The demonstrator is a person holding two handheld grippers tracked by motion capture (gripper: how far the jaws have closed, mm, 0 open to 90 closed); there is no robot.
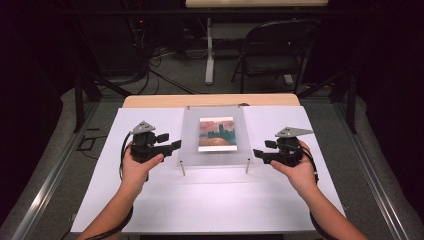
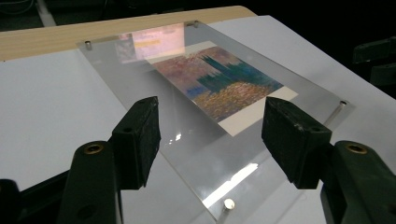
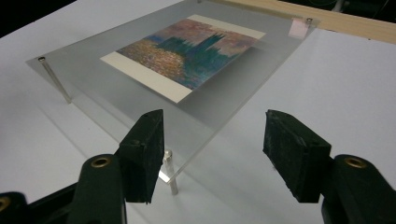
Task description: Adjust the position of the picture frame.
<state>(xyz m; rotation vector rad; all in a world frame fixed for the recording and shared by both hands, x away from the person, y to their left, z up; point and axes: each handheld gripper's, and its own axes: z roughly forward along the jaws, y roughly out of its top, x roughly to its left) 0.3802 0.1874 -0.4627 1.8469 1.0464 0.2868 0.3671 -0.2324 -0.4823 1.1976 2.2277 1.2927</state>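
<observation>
So you've got a clear acrylic frame [image 1: 216, 136] sitting toward the far edge of the white tabletop [image 1: 150, 200], about midway between its left and right edges. It's propped on four thin metal standoff legs [image 3: 55, 80], so the panel floats above the surface, and there's a painting print [image 1: 217, 134] in it, pinkish sky, dark teal towers, orange speckle at the bottom.

Your left gripper [image 1: 170, 146] is just off the frame's left edge, near its front left corner, pointing in at it. In the left gripper view the jaws are spread wide with nothing between the pads [image 2: 140, 135], and that corner of the panel lies past and below them, not touching.

Your right gripper [image 1: 260, 154] mirrors that just off the frame's right edge, near the front right corner. In the right gripper view its jaws are also wide apart and holding nothing, with the front right leg [image 3: 170, 169] peeking out right beside one pad [image 3: 144, 149].

Both hands are off the tabletop, neither gripper is in contact with the frame
</observation>
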